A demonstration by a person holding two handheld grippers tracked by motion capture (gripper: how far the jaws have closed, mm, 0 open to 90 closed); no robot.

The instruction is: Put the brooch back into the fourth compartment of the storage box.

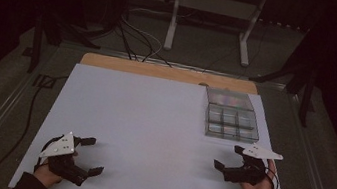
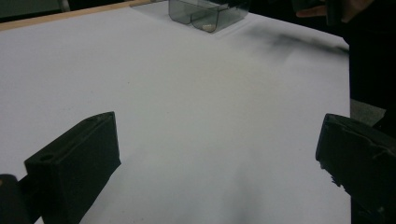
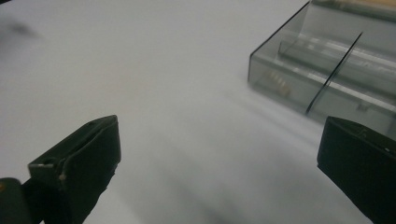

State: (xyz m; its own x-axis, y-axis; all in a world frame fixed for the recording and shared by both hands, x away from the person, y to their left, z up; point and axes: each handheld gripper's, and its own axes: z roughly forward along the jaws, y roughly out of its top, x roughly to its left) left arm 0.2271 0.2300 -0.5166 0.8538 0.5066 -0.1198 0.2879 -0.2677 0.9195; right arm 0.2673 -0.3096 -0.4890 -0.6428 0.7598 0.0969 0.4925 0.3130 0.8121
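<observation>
My left gripper [image 1: 93, 155] rests low over the white sheet [image 1: 152, 122] near its front left corner, held by a hand, jaws wide apart with nothing between them. In the left gripper view that gripper [image 2: 219, 158] spans bare white surface. My right gripper [image 1: 228, 157] sits near the front right of the sheet, open and empty, just in front of a clear compartment box [image 1: 231, 116]. In the right gripper view the gripper [image 3: 219, 158] faces the sheet, with the box [image 3: 327, 70] close at the upper right.
The clear box [image 2: 205, 11] holds small pale items in its compartments. A wooden table edge [image 1: 170, 72] runs behind the sheet. Cables [image 1: 134, 39] and a metal stand [image 1: 214, 10] lie on the dark floor beyond. The other hand [image 2: 345, 7] appears far off.
</observation>
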